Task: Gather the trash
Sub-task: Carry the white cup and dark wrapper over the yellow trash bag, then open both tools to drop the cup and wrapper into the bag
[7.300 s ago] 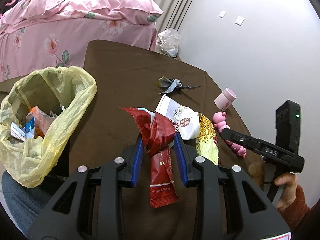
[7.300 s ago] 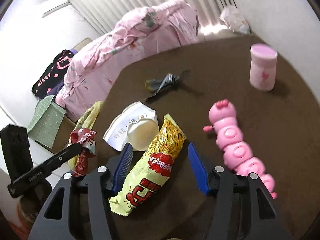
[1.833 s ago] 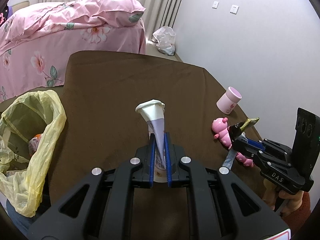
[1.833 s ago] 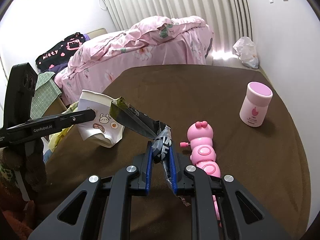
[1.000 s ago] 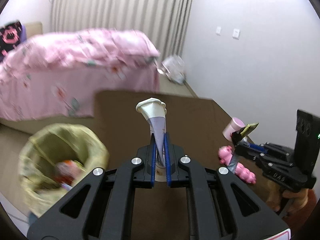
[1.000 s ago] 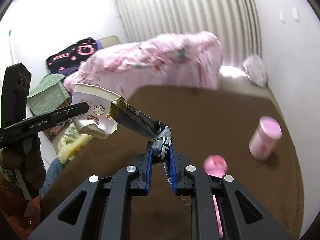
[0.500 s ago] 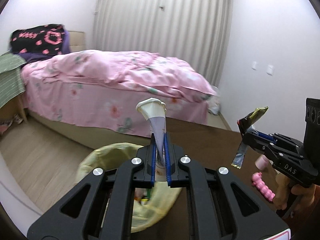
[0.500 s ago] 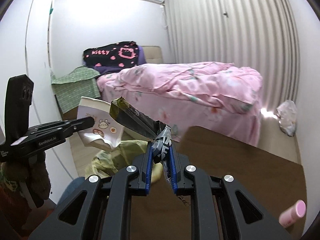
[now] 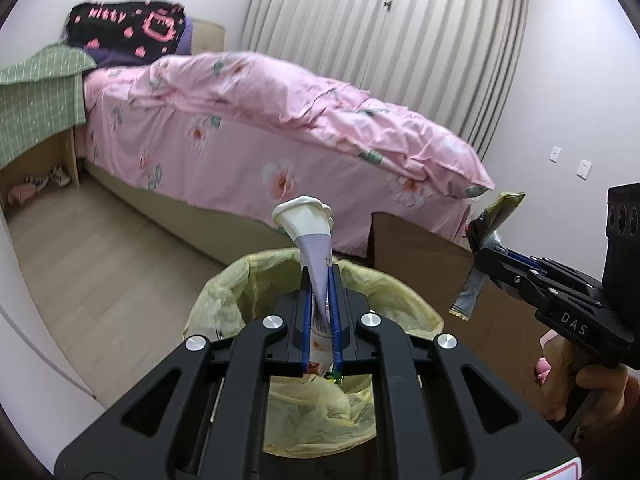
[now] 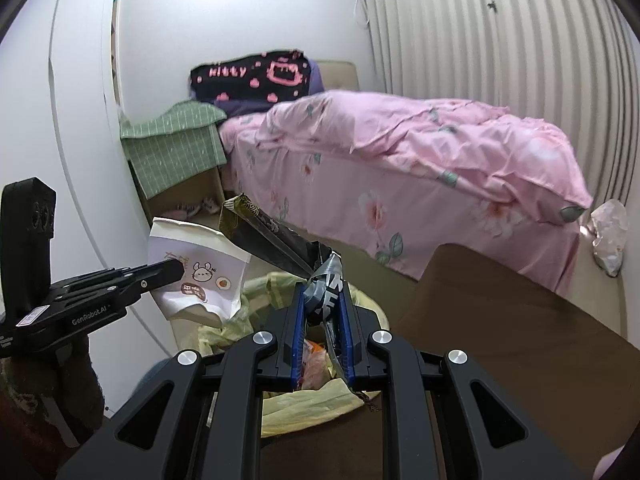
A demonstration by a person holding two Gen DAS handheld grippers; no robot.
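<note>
My left gripper [image 9: 320, 280] is shut on a crushed white paper cup [image 9: 308, 232], held over the open mouth of the yellow trash bag [image 9: 404, 304]. From the right wrist view the same cup [image 10: 200, 268] shows a cartoon print, pinched by the left gripper [image 10: 176, 270]. My right gripper [image 10: 322, 300] is shut on a dark crumpled wrapper [image 10: 272, 240] above the yellow bag [image 10: 272, 284], where orange trash shows inside. In the left wrist view the right gripper [image 9: 482, 254] holds that wrapper [image 9: 500, 208] to the right of the bag.
A brown table [image 10: 520, 320] lies right of the bag. A bed with a pink floral cover [image 9: 280, 120] stands behind, a green-clothed box [image 10: 176, 148] beside it. Wood floor [image 9: 100, 264] spreads left. A white plastic bag [image 10: 608, 236] sits by the wall.
Both grippers have swung left away from the table to above the yellow bag, each still gripping its piece of trash. The pink toy and jar have slid out of view.
</note>
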